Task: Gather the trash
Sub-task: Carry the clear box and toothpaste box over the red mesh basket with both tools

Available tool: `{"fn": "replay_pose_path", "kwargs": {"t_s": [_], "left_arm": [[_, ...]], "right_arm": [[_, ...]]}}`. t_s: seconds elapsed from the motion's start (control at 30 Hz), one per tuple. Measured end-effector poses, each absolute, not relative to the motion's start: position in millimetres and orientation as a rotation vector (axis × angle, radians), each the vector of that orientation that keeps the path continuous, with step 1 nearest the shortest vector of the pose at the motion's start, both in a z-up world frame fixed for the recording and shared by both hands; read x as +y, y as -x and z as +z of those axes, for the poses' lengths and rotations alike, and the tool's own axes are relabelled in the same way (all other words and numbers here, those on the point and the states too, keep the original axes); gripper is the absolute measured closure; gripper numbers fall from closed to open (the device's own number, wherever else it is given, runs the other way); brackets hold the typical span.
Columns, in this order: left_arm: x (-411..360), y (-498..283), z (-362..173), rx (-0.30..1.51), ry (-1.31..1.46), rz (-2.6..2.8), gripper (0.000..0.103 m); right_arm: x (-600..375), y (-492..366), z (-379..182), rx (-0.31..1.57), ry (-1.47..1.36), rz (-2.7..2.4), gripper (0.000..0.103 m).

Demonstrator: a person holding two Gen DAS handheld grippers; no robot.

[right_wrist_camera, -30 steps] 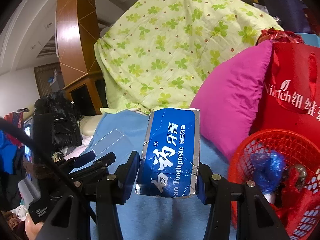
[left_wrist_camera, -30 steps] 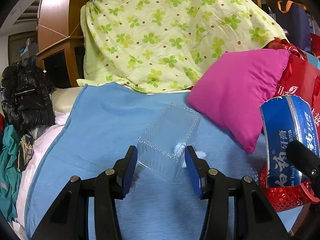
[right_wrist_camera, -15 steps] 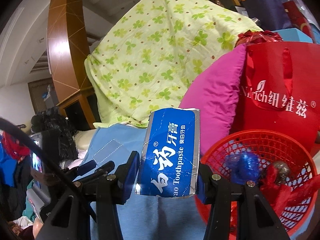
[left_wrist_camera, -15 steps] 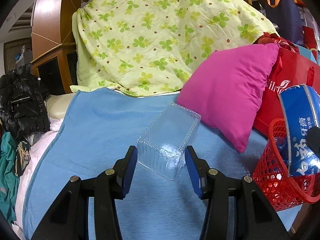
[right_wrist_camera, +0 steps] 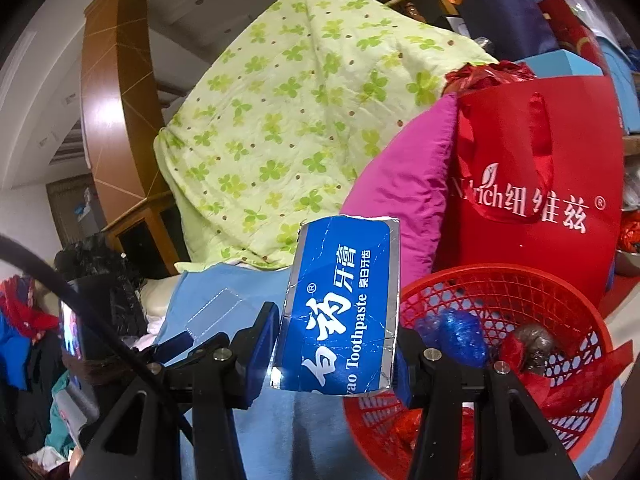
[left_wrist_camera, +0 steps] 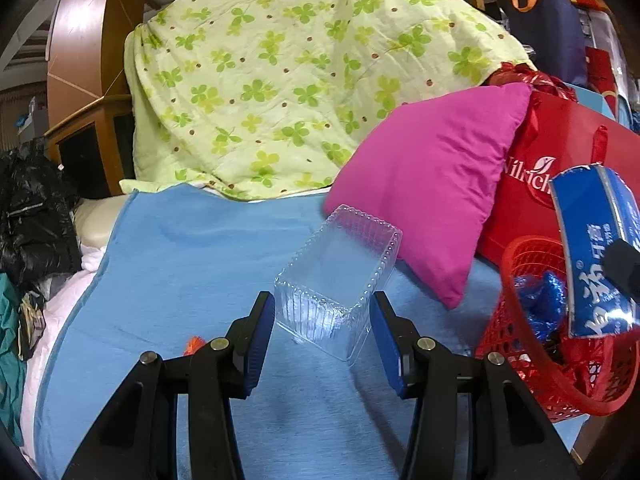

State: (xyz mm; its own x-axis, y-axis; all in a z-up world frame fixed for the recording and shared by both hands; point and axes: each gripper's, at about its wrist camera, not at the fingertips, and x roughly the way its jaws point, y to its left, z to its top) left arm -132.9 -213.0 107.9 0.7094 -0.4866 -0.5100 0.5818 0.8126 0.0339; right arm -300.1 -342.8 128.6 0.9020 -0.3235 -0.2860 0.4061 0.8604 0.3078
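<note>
Right tool (right_wrist_camera: 335, 350) gripped toothpaste box (right_wrist_camera: 340, 308) beside red basket (right_wrist_camera: 500, 280), presumably for disposal | left tool (left_wrist_camera: 322, 334) held clear plastic container (left_wrist_camera: 336, 276); likely next

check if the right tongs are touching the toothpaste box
Touching. The right wrist view shows both pads of the right tongs pressed against the sides of the toothpaste box.

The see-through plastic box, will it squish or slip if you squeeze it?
The clear, thin-walled plastic box with ribbed sides would probably flex or crackle under a hard squeeze. It looks empty, so it is likely very light. Its glossy walls may slip between the left tool's blue pads, which sit at its sides.
</note>
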Motion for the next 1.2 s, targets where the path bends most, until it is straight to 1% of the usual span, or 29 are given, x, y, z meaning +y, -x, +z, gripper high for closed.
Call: {"fn": "replay_pose_path", "kwargs": {"t_s": [0.37,0.93,1.2], "left_arm": [[-225,153,120,0.484,-0.206,-0.660,0.052],[-276,184,151,0.416,-0.217,-0.812,0.052],[-292,189,150,0.400,-0.214,-0.884,0.052]], "right_arm": [[-367,312,132,0.164,-0.427,-0.407,0.050],[-416,348,129,0.069,-0.585,-0.527,0.050],[-420,358,131,0.021,-0.600,-0.575,0.050]]}}
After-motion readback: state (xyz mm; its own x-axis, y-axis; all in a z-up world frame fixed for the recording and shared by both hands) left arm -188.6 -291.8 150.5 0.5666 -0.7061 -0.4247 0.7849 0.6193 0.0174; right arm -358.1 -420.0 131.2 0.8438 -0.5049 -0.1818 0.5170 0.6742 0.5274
